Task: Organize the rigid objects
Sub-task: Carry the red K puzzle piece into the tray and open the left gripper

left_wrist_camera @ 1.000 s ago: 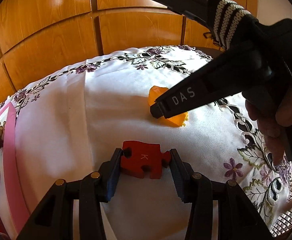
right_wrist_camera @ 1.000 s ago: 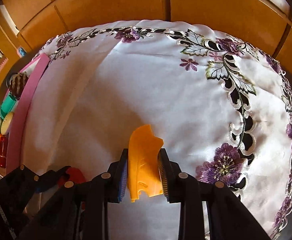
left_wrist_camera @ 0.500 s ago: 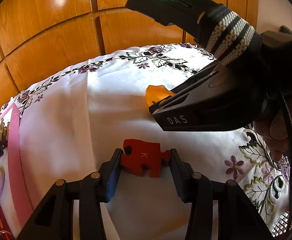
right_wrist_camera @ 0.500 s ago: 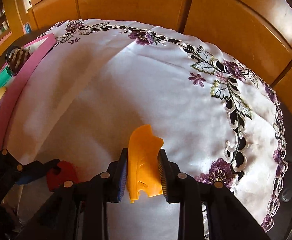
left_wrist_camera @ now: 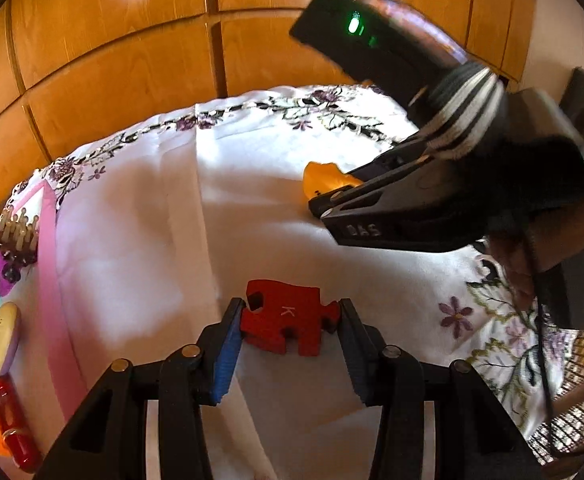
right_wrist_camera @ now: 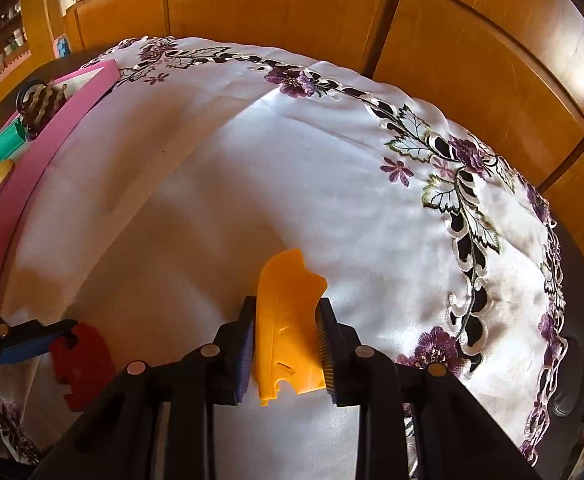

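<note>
A flat red puzzle piece (left_wrist_camera: 287, 322) is clamped in the left gripper (left_wrist_camera: 287, 320); a curved orange plastic piece (right_wrist_camera: 287, 320) is pinched by the right gripper (right_wrist_camera: 285, 344).

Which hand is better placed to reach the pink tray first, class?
Left, probably: the left gripper grips the red puzzle piece nearer the pink tray than the right gripper, gripping the orange piece.

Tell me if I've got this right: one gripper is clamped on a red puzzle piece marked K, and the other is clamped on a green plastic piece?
Nearly. The left gripper does hold the red puzzle piece marked K, but the plastic piece in the right gripper is orange, not green, as the right wrist view shows.
</note>
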`<action>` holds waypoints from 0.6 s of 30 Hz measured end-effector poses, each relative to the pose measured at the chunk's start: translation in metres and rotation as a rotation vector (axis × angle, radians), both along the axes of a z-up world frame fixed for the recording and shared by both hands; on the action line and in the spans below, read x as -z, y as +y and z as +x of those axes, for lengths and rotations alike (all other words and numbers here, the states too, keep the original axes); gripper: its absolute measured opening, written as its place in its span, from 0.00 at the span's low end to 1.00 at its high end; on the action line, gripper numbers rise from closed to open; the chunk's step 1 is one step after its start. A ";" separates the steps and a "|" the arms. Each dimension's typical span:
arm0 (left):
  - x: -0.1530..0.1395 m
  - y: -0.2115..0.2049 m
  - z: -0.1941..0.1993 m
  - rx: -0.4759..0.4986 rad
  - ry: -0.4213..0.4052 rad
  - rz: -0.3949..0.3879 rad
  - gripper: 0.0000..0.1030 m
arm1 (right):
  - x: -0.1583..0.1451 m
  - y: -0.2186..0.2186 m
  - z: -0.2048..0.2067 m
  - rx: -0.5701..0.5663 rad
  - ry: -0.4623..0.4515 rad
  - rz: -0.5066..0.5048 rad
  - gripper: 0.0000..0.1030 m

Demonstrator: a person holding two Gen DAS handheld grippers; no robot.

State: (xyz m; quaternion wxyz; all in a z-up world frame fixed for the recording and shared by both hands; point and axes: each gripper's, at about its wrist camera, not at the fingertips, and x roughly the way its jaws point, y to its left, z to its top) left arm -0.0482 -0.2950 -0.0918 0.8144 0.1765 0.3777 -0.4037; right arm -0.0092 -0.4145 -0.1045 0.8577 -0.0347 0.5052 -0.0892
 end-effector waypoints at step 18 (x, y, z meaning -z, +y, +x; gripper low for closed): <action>-0.076 0.066 0.019 -0.207 -0.004 -0.126 0.45 | 0.001 0.006 -0.002 -0.021 -0.006 -0.046 0.27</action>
